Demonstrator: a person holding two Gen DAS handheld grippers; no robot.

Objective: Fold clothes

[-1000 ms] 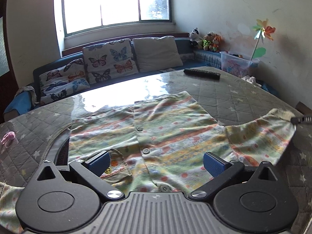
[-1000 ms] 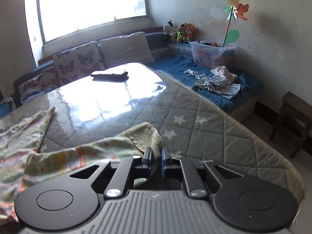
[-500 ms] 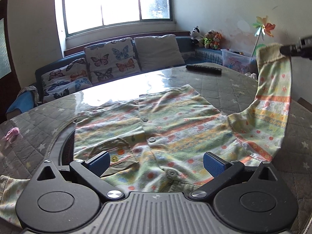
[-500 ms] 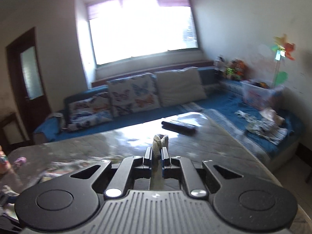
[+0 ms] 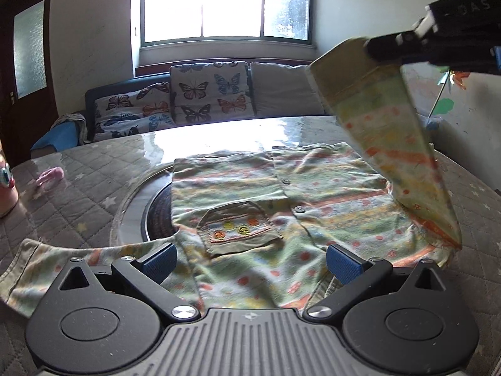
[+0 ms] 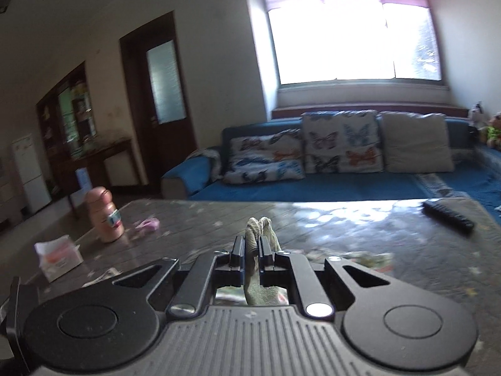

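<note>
R gripper (image 6: 251,252) was clamped tight on the cuff of the shirt's sleeve (image 5: 388,131); a bunched bit of cuff stuck up between the pads, w/ more cloth hanging below. From the L wrist view that sleeve was lifted high off the table (image 5: 78,194), stretched down at a slant to the shirt (image 5: 281,200) body, over its right side. L gripper (image 5: 250,258) had its jaws wide apart, blue pads (image 5: 343,264) low over the shirt's near edge, gripping nothing; contact w/ cloth can't be told. Shirt lay flat, front up, on the quilted table: pale green w/ orange & yellow stripes, dots, button row down the middle, chest pocket (image 5: 239,230) facing up. Other sleeve (image 5: 62,260) lay spread out flat to the near left.
</note>
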